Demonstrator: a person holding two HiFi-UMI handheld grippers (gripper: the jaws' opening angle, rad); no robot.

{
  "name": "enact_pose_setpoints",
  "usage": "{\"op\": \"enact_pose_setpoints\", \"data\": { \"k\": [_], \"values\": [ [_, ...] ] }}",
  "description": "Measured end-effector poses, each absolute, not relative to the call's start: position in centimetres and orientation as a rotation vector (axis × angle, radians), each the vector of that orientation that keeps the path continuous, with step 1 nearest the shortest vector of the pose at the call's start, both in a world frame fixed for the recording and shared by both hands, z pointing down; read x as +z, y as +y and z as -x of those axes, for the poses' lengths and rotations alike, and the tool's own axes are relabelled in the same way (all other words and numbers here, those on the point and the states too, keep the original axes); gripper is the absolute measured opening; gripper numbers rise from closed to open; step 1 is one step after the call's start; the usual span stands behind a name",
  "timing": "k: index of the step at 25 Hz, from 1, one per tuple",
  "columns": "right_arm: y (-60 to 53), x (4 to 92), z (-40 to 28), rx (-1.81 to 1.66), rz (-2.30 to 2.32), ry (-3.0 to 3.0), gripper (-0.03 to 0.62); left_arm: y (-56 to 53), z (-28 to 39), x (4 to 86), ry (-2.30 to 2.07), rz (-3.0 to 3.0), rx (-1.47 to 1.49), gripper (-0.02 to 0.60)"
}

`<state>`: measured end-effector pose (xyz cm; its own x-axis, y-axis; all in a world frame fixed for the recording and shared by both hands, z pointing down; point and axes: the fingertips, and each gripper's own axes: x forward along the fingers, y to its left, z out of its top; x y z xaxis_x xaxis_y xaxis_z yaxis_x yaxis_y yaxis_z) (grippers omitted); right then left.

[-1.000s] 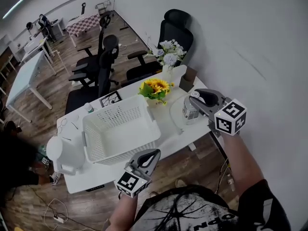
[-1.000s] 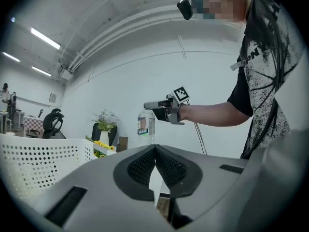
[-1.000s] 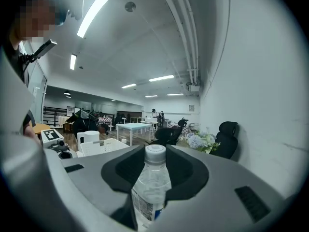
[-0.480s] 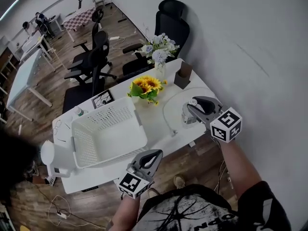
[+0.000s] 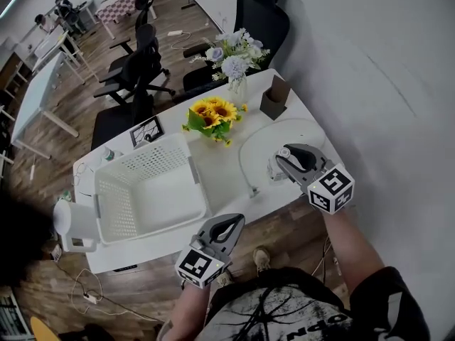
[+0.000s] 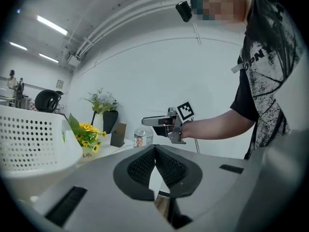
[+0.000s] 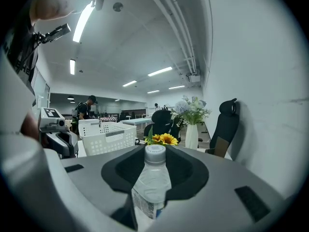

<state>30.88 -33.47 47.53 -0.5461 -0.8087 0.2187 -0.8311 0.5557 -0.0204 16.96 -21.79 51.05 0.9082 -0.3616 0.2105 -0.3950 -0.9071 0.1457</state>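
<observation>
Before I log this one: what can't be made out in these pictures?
Bottle base: in the right gripper view it is cut off by the bottom edge; in the head view the right gripper covers it. Whether it stands on the table cannot be told.
Bottle label print: too small to read in the left gripper view.
Card beside the basket: its print is too small to read in the head view.

2 grippers: left gripper (image 5: pixel 230 224) and right gripper (image 5: pixel 285 154). 1 bottle (image 7: pixel 150 182). 1 basket (image 5: pixel 146 190). 2 bouquets: sunflowers (image 5: pixel 213 112) near, pale flowers (image 5: pixel 234 55) far. 1 brown box (image 5: pixel 274 98).
</observation>
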Motion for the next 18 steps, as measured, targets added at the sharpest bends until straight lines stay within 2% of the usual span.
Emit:
{"op": "enact_pose_setpoints", "data": {
  "k": [18],
  "values": [
    [-34.5, 51.6, -31.7, 0.243, -1.343, -2.644, 0.147, -23.6, -19.9, 52.5, -0.609, -2.843, 0.312, 0.011]
  ]
}}
